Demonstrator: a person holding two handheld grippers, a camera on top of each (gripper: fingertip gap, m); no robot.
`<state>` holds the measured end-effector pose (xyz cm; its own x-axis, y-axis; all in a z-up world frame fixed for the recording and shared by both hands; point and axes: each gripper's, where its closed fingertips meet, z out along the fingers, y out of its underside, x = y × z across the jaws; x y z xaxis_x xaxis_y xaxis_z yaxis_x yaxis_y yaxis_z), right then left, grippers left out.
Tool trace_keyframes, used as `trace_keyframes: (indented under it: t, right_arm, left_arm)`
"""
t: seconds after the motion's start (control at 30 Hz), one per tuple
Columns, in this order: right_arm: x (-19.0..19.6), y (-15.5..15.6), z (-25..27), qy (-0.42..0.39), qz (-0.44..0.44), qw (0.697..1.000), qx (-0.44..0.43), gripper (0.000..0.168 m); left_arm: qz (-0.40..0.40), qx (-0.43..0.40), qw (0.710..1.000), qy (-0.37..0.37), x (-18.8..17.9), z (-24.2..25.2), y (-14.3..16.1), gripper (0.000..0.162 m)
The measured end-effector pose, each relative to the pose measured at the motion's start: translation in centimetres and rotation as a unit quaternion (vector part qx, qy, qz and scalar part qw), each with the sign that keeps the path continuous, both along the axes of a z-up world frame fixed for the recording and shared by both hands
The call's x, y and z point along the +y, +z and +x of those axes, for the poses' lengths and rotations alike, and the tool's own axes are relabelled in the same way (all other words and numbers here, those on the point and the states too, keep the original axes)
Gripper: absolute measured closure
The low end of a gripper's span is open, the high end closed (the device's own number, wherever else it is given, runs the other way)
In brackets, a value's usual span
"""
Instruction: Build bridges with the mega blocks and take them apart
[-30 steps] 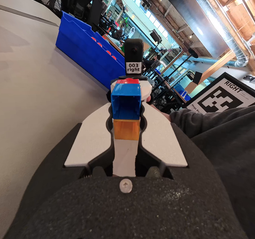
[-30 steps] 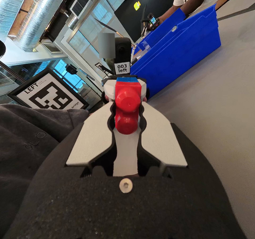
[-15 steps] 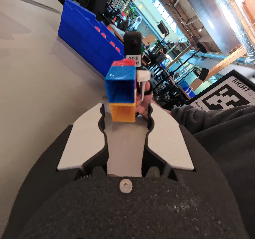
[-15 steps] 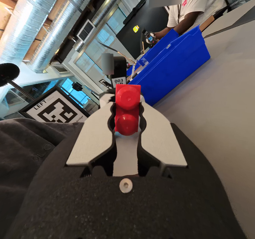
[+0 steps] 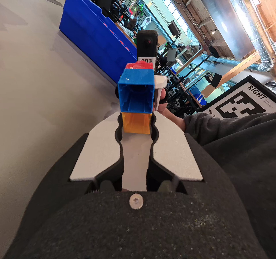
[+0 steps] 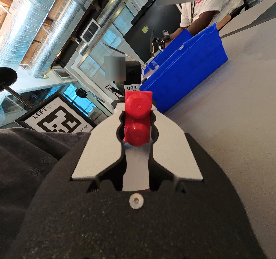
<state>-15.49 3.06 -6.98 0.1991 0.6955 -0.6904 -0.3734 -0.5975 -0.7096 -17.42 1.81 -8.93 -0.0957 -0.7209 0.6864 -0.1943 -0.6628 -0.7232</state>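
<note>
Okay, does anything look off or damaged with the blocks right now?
Nothing stands out. The red block sits squarely in the right gripper; the blue block and orange block look intact, with the orange one between the left gripper's fingers.

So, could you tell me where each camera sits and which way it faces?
Left wrist view: on the left gripper, facing the orange block, blue block and right hand; right sleeve shows.
Right wrist view: on the right gripper, facing the red block it grips; left sleeve shows.
Both show the blue bin and face each other.
</note>
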Motion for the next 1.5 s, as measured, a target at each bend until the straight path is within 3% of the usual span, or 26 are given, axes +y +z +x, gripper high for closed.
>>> trace_keyframes:
  t: [0.47, 0.7, 0.77, 0.93, 1.03, 1.2, 1.5]
  right_arm:
    - [0.6, 0.8, 0.8, -0.054, 0.025, 0.998, 0.002, 0.136]
    - [0.0, 0.2, 0.1, -0.017, 0.021, 0.999, -0.022, 0.136]
    - [-0.1, 0.0, -0.4, -0.013, 0.022, 0.999, -0.03, 0.136]
    - [-0.3, 0.1, -0.4, 0.0, 0.013, 1.0, -0.023, 0.136]
    - [-0.5, -0.5, -0.6, 0.017, 0.005, 0.999, -0.039, 0.122]
    - [-0.9, -0.4, -1.2, 0.031, 0.017, 0.999, -0.04, 0.133]
    - [-1.1, -0.6, -1.4, 0.033, 0.019, 0.998, -0.056, 0.134]
  left_arm:
    - [-0.018, -0.01, 0.999, 0.027, 0.4, 0.4, 0.4, 0.122]
    - [-0.015, -0.023, 0.999, 0.043, 1.6, -0.5, 1.3, 0.118]
    - [-0.018, -0.025, 0.999, 0.043, 1.6, -0.4, 1.4, 0.125]
    - [-0.009, -0.029, 0.998, 0.05, 1.6, -0.5, 1.7, 0.127]
    - [-0.01, -0.042, 0.997, 0.057, 1.8, -0.6, 2.2, 0.127]
    - [0.003, -0.037, 0.998, 0.054, 1.6, -0.7, 2.2, 0.127]
    - [0.005, -0.037, 0.998, 0.051, 1.4, -0.6, 2.0, 0.127]
